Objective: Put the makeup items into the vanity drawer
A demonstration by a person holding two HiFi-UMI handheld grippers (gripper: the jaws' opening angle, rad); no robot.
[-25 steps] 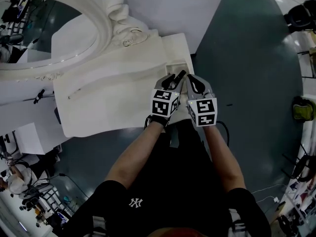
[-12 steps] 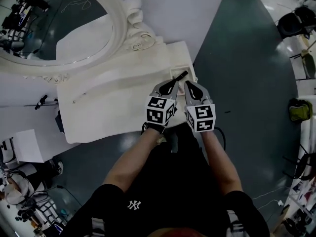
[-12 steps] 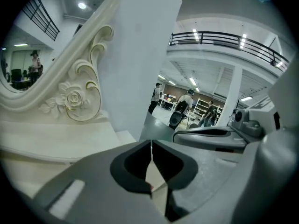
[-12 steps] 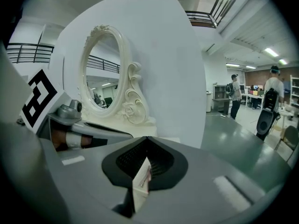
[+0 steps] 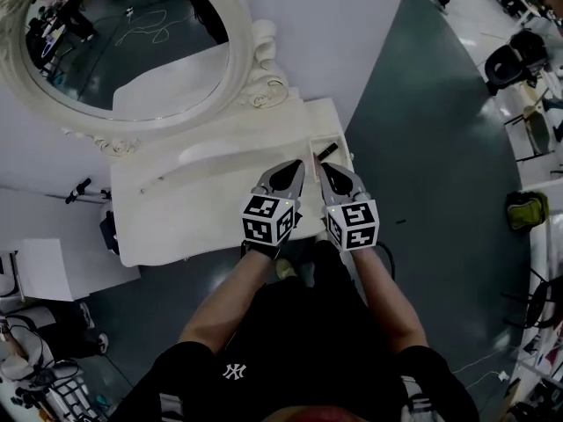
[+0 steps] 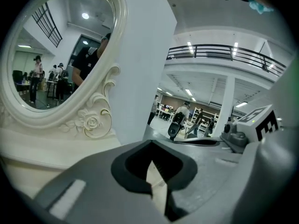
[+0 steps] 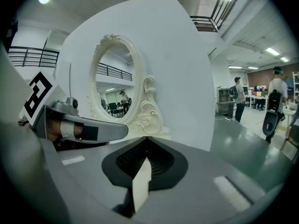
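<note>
Overhead, the head view alone shows a dark makeup stick [image 5: 326, 151] lying in the open drawer [image 5: 339, 139] at the white vanity's [image 5: 202, 202] right end, just past the left gripper [image 5: 294, 165] and right gripper [image 5: 322, 167], whereas each gripper view shows its jaws closed on nothing, with the oval mirror [image 6: 51, 55] beyond

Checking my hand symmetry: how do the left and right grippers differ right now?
The left gripper sits over the vanity top, while the right gripper sits nearer the open drawer holding the black makeup item. The left gripper angles right; the right gripper angles left. Both are shut and empty.
</note>
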